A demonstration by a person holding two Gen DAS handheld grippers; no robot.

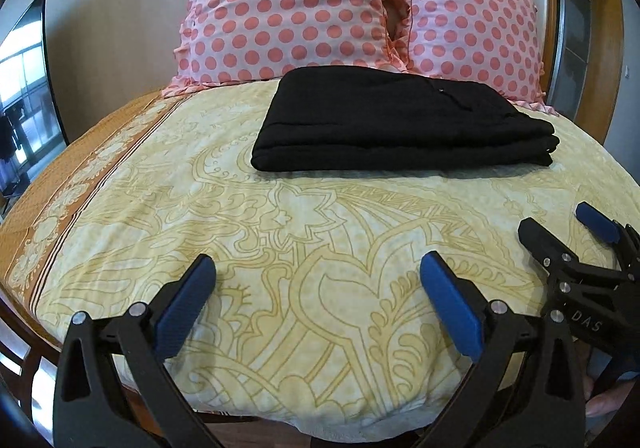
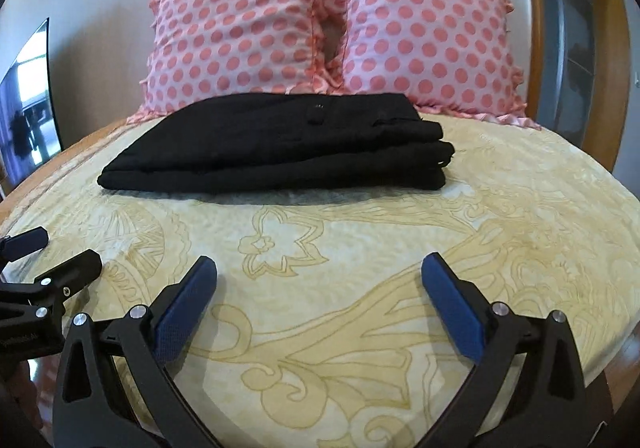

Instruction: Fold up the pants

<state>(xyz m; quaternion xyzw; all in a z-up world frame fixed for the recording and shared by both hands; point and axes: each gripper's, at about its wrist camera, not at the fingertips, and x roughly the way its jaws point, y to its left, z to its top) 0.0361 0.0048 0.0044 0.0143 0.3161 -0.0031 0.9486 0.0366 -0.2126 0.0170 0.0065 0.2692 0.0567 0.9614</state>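
Note:
Black pants [image 1: 400,124] lie folded in a flat stack of layers on the yellow patterned bedspread [image 1: 280,232], in front of the pillows. They also show in the right wrist view [image 2: 276,144]. My left gripper [image 1: 316,272] is open and empty, low over the near part of the bed, well short of the pants. My right gripper [image 2: 318,272] is open and empty too, beside the left one. The right gripper shows at the right edge of the left wrist view [image 1: 564,226], and the left gripper at the left edge of the right wrist view [image 2: 60,248].
Two pink polka-dot pillows [image 1: 288,8] [image 1: 472,32] lean against the wall behind the pants. A wooden bed frame [image 1: 600,32] runs along the right. A dark screen [image 1: 24,88] stands at the left. The bedspread's brown border [image 1: 60,200] marks the left edge.

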